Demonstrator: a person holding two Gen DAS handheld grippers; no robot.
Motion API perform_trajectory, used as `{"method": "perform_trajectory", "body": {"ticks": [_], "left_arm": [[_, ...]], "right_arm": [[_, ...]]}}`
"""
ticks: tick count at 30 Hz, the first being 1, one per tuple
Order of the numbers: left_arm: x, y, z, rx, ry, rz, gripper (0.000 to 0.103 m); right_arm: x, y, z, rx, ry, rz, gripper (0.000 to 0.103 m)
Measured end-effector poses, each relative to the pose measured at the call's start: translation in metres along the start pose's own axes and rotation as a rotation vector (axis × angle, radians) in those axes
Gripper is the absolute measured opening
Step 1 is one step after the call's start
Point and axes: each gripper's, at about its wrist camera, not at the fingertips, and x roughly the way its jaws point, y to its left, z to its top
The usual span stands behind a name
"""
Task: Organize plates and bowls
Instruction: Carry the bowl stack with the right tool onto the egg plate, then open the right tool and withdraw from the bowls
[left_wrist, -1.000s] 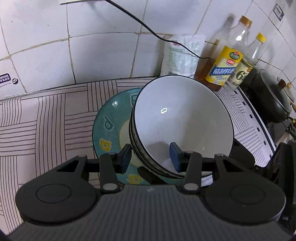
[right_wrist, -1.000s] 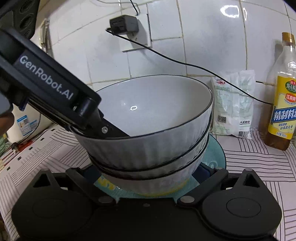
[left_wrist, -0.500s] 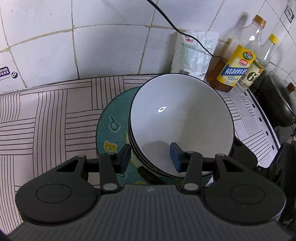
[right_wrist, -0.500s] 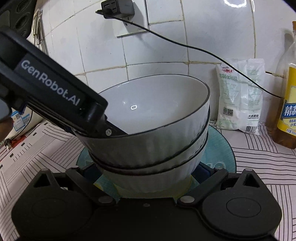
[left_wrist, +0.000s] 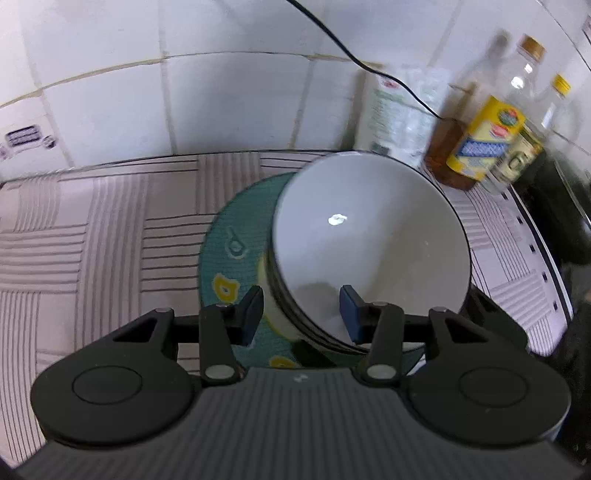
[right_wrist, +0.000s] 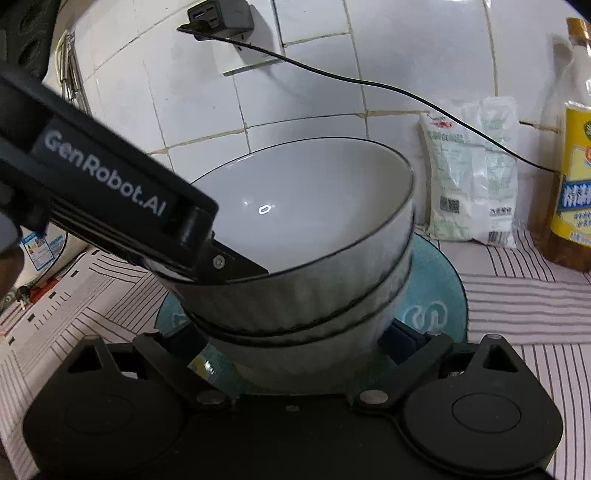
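The left hand-held gripper (left_wrist: 301, 314) has one finger inside the top bowl (left_wrist: 369, 236) and one outside, with the rim between them and a gap at the outer finger, so it is not squeezing. On its side, in the right wrist view, white letters read "GenRobot.AI". The right hand-held gripper (right_wrist: 295, 343) sits spread wide around the bottom of the stack of bowls (right_wrist: 306, 302); I cannot tell if it presses. The stack stands on a teal plate (left_wrist: 229, 251) on the striped worktop (left_wrist: 92, 240). Behind are a white bag (right_wrist: 469, 173) and a yellow-label bottle (right_wrist: 574, 177) with blurry Chinese writing.
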Motion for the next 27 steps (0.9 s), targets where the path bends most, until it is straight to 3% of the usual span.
{"method": "perform_trajectory", "body": {"ticks": [11,17,27], "left_arm": [[-0.065,0.001,0.0,-0.04,-0.087,0.04,0.05],[-0.102,-0.001,-0.011,-0.042,-0.119,0.067,0.059],[-0.171,-0.015,-0.047,-0.044,-0.142,0.113,0.069]], "right_arm": [[-0.053,0.004,0.003,0.02,-0.035,-0.042,0.099],[-0.081,0.008,0.009,0.055,-0.037,-0.069,0.099],[-0.124,0.033,0.02,0.012,0.054,-0.182,0.099]]}}
